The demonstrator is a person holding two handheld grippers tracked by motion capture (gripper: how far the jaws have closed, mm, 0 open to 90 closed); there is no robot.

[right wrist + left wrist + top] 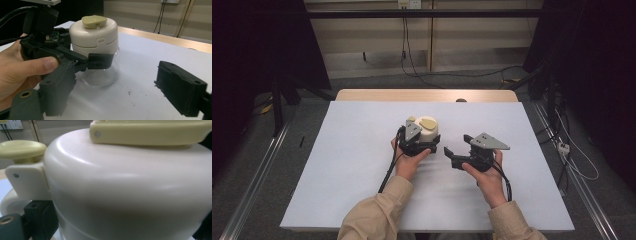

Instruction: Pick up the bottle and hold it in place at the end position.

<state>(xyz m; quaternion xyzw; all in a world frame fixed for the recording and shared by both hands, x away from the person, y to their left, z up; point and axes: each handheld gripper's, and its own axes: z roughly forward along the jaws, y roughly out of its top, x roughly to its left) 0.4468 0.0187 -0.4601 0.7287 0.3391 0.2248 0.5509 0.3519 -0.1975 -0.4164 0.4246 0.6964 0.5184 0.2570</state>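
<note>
A cream-white container (pixel 428 129) with a pale yellow lid tab stands on a clear base near the middle of the white sheet. My left gripper (pixel 427 142) is closed around its lower body; in the right gripper view one of its pads (pixel 98 61) presses on the clear part below the white shell. The container (pixel 125 190) looms close up in the left gripper view, a yellow knob (pixel 21 148) at its left. My right gripper (pixel 458 146) is held just right of the container, apart from it, its jaws open and nothing between them (pixel 117 92).
The white sheet (pixel 362 150) covers a wooden table whose far edge (pixel 427 95) shows behind. Cables (pixel 412 65) run over the floor beyond, and metal rails (pixel 257 170) flank the table. A small dark object (pixel 460 100) lies at the sheet's far edge.
</note>
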